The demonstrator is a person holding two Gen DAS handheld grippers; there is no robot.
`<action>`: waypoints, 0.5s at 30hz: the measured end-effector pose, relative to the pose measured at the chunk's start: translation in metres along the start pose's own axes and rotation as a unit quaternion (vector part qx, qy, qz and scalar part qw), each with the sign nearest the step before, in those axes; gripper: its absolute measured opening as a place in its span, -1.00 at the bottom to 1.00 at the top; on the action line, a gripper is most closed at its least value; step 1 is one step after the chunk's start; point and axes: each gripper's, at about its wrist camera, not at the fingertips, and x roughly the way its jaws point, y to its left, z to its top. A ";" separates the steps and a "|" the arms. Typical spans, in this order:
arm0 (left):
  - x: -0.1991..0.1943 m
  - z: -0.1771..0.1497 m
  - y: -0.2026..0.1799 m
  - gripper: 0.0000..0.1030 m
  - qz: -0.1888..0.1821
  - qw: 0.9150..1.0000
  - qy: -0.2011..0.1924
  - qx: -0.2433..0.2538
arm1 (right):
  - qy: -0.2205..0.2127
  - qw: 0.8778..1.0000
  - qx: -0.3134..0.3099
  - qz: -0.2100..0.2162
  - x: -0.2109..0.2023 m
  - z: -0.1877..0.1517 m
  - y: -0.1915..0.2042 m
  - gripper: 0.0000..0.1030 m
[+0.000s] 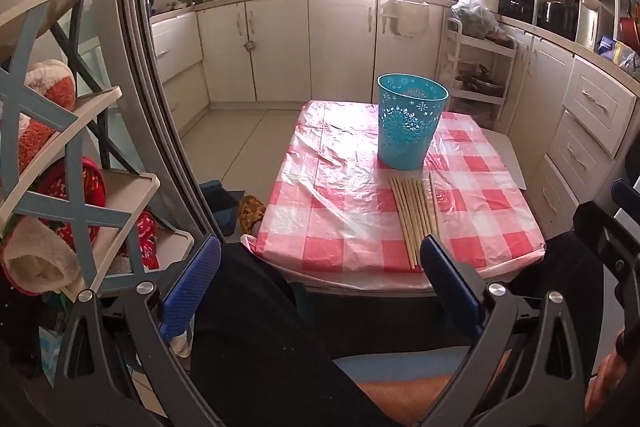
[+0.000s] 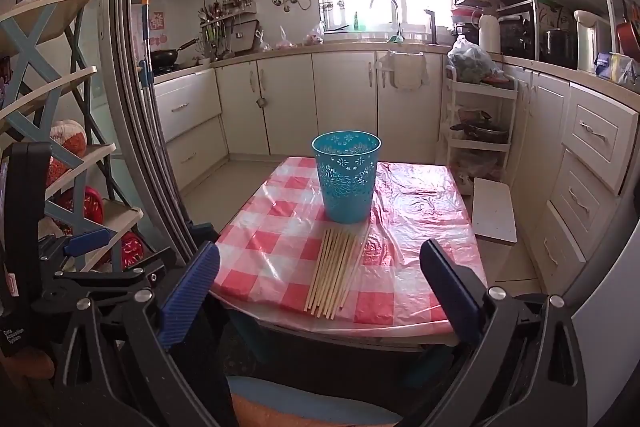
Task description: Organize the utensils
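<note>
Several wooden chopsticks lie side by side on a small table with a red-and-white checked cloth. Just behind them stands a perforated turquoise plastic holder, upright and empty as far as I can see. The right wrist view shows the same chopsticks, holder and table. My left gripper hangs open before the table's near edge, nothing between its blue pads. My right gripper is also open and empty, short of the table, with the chopsticks' near ends framed between its fingers.
A shelf rack with red and white slippers stands at the left beside a sliding door frame. Kitchen cabinets line the back and right. A white trolley and a white stool sit right of the table. A person's legs lie below the grippers.
</note>
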 end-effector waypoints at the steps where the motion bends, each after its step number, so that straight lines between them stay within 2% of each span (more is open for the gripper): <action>1: -0.001 0.000 0.000 0.87 0.000 1.000 -0.002 0.001 | 0.005 1.000 0.000 -0.001 0.003 0.001 0.000 0.86; 15: -0.008 0.003 0.003 0.87 0.000 1.000 -0.007 -0.002 | 0.013 1.000 -0.005 -0.003 0.009 0.005 0.004 0.87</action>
